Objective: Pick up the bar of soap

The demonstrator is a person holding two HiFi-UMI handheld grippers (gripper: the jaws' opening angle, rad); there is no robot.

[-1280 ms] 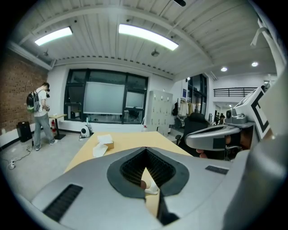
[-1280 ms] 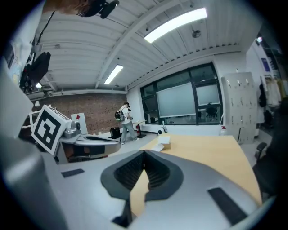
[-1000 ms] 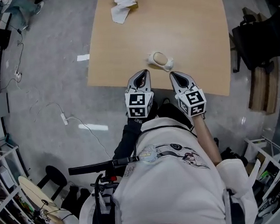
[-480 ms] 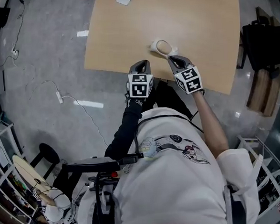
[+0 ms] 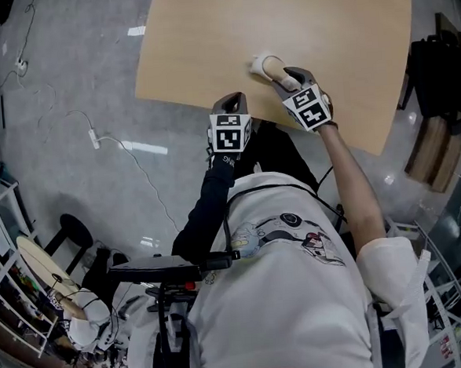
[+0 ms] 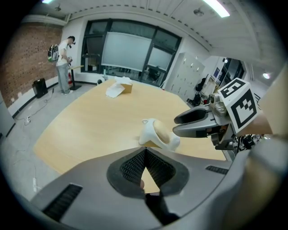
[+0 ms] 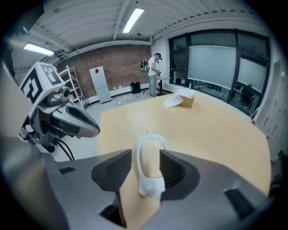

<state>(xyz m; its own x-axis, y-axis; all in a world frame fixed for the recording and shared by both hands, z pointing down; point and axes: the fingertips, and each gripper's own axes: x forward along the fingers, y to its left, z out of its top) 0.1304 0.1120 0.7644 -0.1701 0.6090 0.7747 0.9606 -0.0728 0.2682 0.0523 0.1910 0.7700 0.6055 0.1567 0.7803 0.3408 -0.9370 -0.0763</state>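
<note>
Straddling the bar of soap in its white dish near the front edge of the surface, my right claw had just been opening, one jaw on either side, not clamping it. My left claw hovered nearby, clenched shut and empty.

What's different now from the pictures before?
The right gripper went forward over the table to the bar of soap. Its jaws have just been opening, and the soap now sits between them, not yet squeezed. The soap is still in its white dish, and the left gripper is still shut at the table's near edge.
</note>
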